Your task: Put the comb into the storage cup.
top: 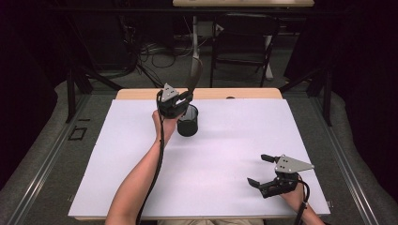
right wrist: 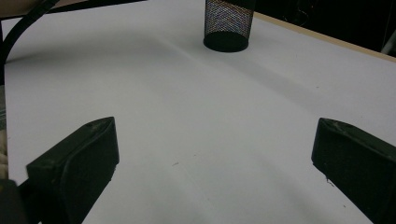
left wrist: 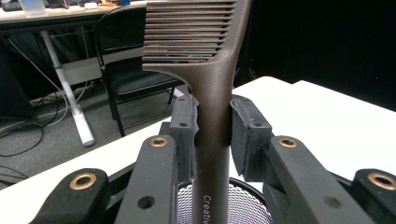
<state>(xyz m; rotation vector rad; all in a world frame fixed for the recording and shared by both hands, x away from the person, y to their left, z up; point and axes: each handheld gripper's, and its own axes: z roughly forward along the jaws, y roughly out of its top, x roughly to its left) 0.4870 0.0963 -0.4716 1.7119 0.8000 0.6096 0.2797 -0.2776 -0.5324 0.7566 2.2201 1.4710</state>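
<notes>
While the left gripper (top: 180,101) clamps the comb (left wrist: 212,93) by its handle, teeth up, right above the mesh cup (top: 188,121) near the table's (top: 225,154) far edge, the right gripper (top: 261,169) rests near the front, jaws wide, nothing between them

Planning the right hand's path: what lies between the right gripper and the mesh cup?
Nothing: bare white table from right gripper to mesh cup, in its view.
</notes>
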